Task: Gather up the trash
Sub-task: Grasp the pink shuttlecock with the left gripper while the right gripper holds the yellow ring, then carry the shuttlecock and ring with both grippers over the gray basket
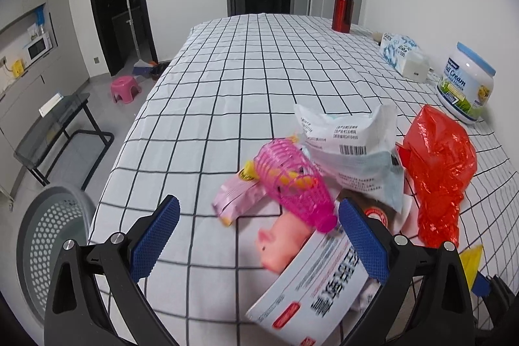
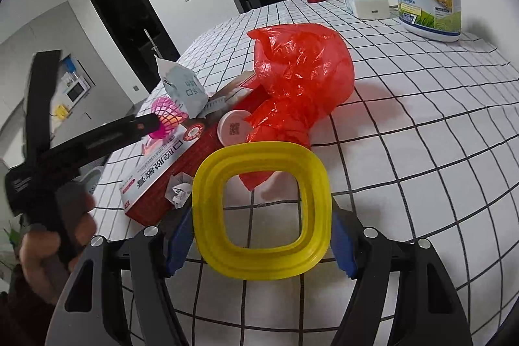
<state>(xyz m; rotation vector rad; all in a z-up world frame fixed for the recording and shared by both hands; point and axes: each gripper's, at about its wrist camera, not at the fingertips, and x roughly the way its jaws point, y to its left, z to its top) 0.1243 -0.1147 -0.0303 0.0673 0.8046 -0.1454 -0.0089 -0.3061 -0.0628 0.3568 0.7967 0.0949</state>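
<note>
Left tongs (image 1: 258,240) wide apart over the litter, right tongs (image 2: 259,237) gripping a yellow ring.

Nearest the left wrist camera, the blue pads gape over a white carton (image 1: 311,287), holding nothing; a pink cage toy (image 1: 295,184), white pouch (image 1: 350,145) and red plastic bag (image 1: 438,167) are heaped on the checked desk (image 1: 227,86), and a grey basket (image 1: 48,248) waits below the edge, probably for the trash. From the right wrist camera, the yellow ring (image 2: 259,209) sits pinched between both pads, apparently lifted clear for binning.

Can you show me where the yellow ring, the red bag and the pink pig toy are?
yellow ring (image 2: 211,200): right wrist view, its left band.
red bag (image 2: 305,70): right wrist view, its crinkled middle.
pink pig toy (image 1: 275,244): left wrist view, its face.
</note>
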